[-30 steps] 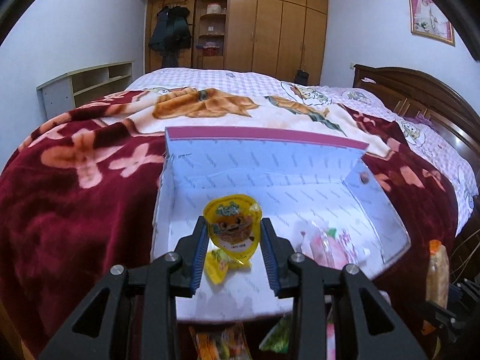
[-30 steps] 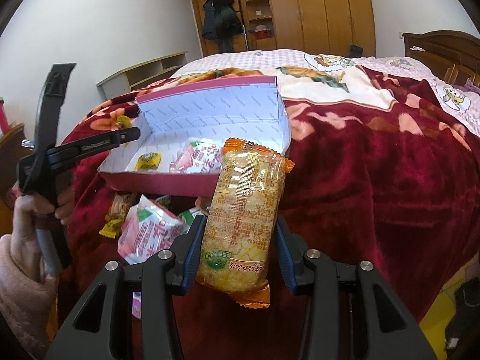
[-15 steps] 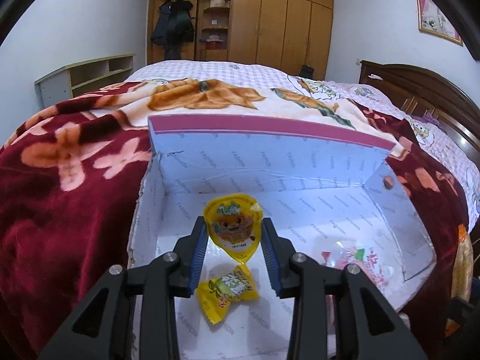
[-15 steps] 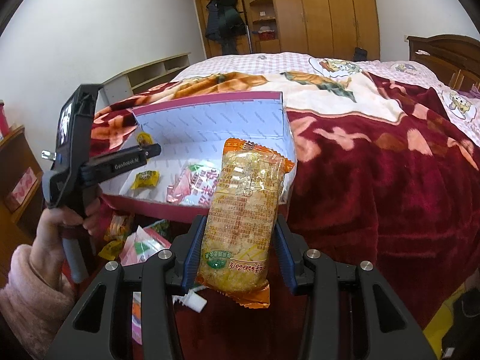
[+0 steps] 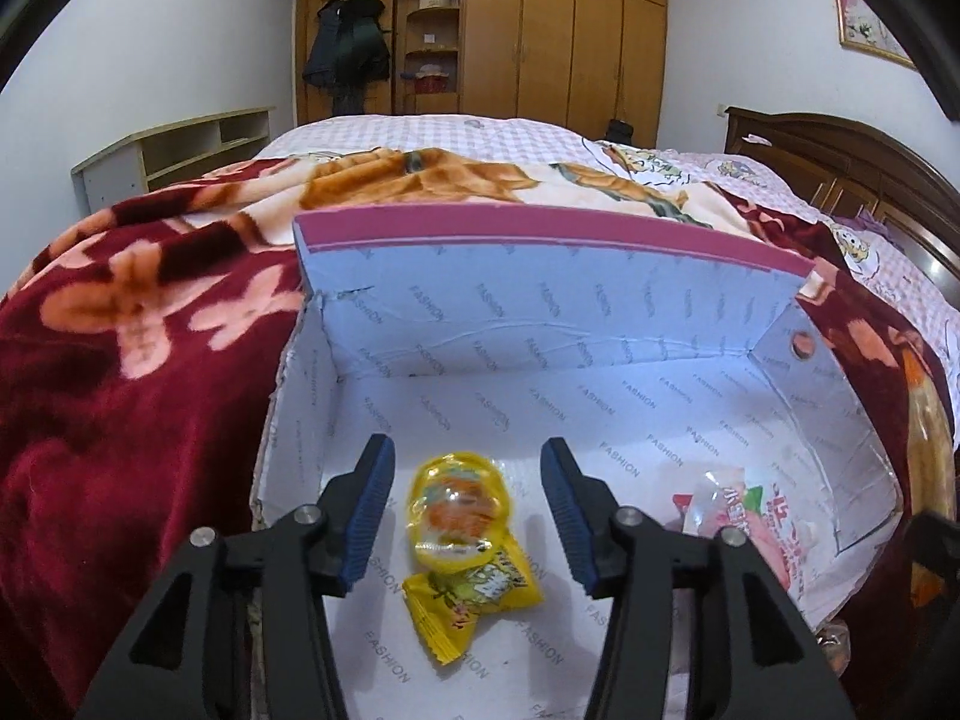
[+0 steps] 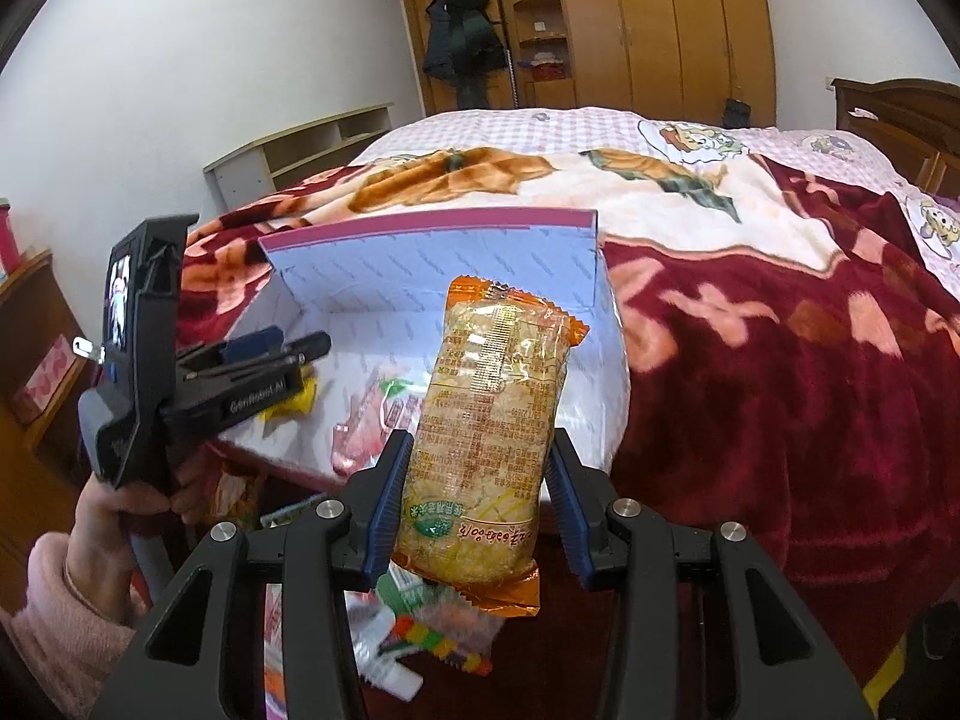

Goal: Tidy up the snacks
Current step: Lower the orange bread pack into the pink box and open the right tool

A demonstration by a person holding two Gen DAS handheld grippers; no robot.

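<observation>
Yellow jelly cup [image 5: 459, 510] lies in box [image 5: 540, 312]; orange cracker pack [image 6: 489, 420] upright.

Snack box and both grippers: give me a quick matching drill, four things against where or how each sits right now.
Things:
1. yellow jelly cup
2. orange cracker pack
3. pink packet
4. left gripper

States:
A. clamped upright between the right gripper's jaws
B. jaws just opened, touching nothing
C. lying on the box floor, partly on a yellow candy
D. in the box, at its right side in the left wrist view

Pairs: 1-C, 2-A, 3-D, 4-B
</observation>
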